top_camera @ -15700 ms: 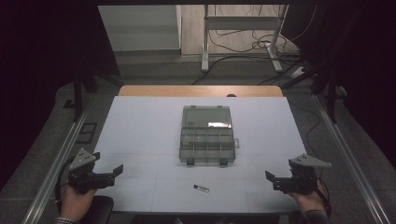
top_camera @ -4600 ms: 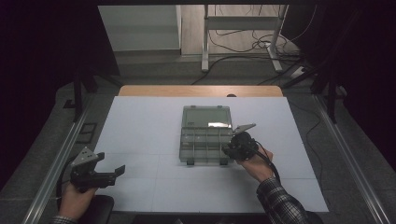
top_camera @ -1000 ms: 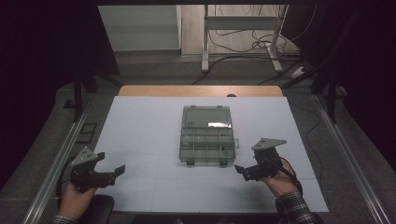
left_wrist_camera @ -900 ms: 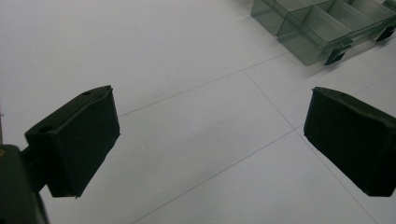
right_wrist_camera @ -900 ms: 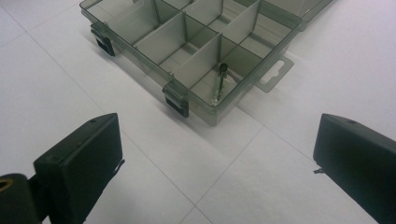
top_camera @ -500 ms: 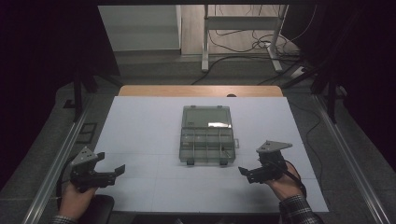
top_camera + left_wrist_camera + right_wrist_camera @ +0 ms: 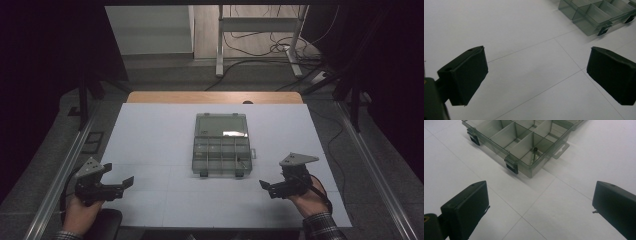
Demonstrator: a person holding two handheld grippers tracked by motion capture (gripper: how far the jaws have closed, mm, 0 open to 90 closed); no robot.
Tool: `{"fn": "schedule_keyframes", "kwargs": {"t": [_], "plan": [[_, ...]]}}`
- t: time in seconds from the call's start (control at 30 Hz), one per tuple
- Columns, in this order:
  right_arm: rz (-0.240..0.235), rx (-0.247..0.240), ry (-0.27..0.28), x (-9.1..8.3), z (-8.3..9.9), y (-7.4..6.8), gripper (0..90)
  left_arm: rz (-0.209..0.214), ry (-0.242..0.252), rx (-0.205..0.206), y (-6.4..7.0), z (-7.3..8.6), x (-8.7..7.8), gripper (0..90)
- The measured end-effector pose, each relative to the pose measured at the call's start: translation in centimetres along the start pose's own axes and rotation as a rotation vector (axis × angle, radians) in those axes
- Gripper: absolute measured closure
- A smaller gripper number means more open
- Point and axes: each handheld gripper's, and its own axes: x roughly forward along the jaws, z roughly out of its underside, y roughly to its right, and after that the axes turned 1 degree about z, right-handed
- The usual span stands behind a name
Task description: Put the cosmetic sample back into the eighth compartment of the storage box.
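**Both hand-held grippers open and empty; screw lies in the box's near right compartment**

A clear plastic box sits in the middle of the white surface, its lid folded open toward the far side. The near half is split by dividers into small compartments. In the right gripper view, a small dark screw lies in the near right corner compartment, leaning against the compartment wall, close to the box's right latch.

The right hand-held gripper is held low over the surface, near and to the right of the box and apart from it. Its jaws stand wide apart with nothing between them, and they point left, toward the box's near right corner.

The left hand-held gripper is held at the near left of the surface, well apart from the box. Its jaws are also spread wide and hold nothing; in its own view the bare white surface lies between them, with the box's near left corner at the far right.
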Motion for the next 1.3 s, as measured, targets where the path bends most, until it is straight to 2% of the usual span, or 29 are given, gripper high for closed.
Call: {"fn": "schedule_keyframes", "kwargs": {"t": [0.8,1.03,1.3], "plan": [[0.04,0.055,0.027,-2.2,1.7,1.6,0.0,0.001,0.001,-0.004,0.0,0.0,0.0,3.9],[0.094,0.056,0.007,-3.0,2.6,2.3,0.0,0.001,0.0,-0.006,-0.1,0.0,0.0,3.9],[0.132,0.101,0.025,-4.3,4.0,3.2,0.0,0.001,-0.001,-0.008,-0.1,0.0,0.0,3.9]]}}
